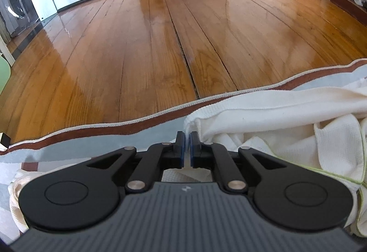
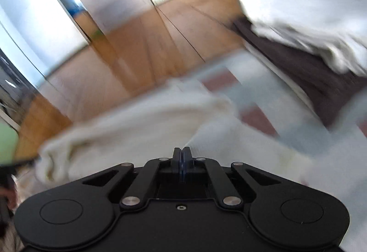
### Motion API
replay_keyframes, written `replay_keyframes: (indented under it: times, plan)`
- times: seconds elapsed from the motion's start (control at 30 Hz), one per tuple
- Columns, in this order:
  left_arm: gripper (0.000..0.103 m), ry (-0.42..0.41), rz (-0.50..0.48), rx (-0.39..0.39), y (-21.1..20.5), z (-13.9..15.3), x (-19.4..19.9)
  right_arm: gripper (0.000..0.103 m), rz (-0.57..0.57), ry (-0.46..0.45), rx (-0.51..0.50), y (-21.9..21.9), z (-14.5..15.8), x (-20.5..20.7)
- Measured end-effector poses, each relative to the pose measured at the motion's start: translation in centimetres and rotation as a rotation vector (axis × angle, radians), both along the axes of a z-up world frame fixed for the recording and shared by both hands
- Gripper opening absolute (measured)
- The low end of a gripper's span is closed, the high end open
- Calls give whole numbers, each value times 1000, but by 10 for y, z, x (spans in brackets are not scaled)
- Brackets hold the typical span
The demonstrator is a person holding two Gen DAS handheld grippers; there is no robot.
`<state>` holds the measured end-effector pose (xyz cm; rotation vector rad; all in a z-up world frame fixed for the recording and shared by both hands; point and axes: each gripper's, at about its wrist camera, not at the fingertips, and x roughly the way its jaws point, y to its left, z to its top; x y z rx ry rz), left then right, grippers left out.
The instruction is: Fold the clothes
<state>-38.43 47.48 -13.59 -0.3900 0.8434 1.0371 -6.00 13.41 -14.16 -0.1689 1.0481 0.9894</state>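
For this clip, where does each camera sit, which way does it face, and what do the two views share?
Left wrist: on the left gripper, facing forward over a cream garment to the wooden floor; jaws pinch a fold.
Right wrist: on the right gripper, blurred, facing the garment, floor and a stack of folded cloth; jaws closed.
Shared: cream garment, floor, pale blue-and-red mat.
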Motion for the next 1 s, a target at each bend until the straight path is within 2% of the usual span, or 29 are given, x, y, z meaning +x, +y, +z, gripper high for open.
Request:
replay_keyframes:
  times: [0.17, 0.2, 0.33, 0.37, 0.43, 0.5, 0.53, 0.57, 0.6, 0.63, 0.67, 0.7, 0.8, 0.87, 1.0]
  plan:
    - [6, -22, 20, -25, 6, -3, -4, 3, -10, -37, -223, -9, -15, -12]
    - [9, -33, 27, -36, 8, -4, -6, 9, -26, -42, -189, -8, -11, -12]
    - [10, -81, 51, -82, 14, -7, -13, 13, -62, -51, -5, 1, 11, -6]
    - [10, -90, 51, -92, 15, -7, -13, 17, -39, -85, 6, 9, 13, -7]
    - [10, -79, 36, -82, 13, -8, -11, 48, 15, -166, 15, 26, 16, -10]
    - [7, -78, 16, -58, 8, -5, -10, 62, 35, -245, -36, 38, 12, -8]
    - [2, -88, 7, -40, 5, -2, -11, 62, 43, -285, -65, 44, 10, -6]
    - [1, -98, -3, -22, 2, 2, -12, 62, 51, -324, -93, 50, 8, -5]
    - [1, -108, -12, -4, 0, 5, -13, 56, 59, -364, -121, 55, 6, -3]
    - [1, -117, -21, 14, -3, 9, -14, 17, 67, -403, -150, 61, 4, -2]
    - [1, -162, -15, 29, -7, 17, -24, 1, 75, -442, -178, 67, 1, 0]
    - [1, -214, -6, 44, -11, 27, -36, 3, 83, -482, -207, 72, -1, 1]
    - [1, -339, -3, -18, -12, 30, -57, 3, -50, -446, -121, 43, 23, 24]
    - [1, -287, -15, -57, -13, 18, -52, 3, -96, -483, -121, 24, 28, 23]
    - [6, -158, -130, -132, -19, -1, -27, 3, -157, -383, -123, 5, 4, 36]
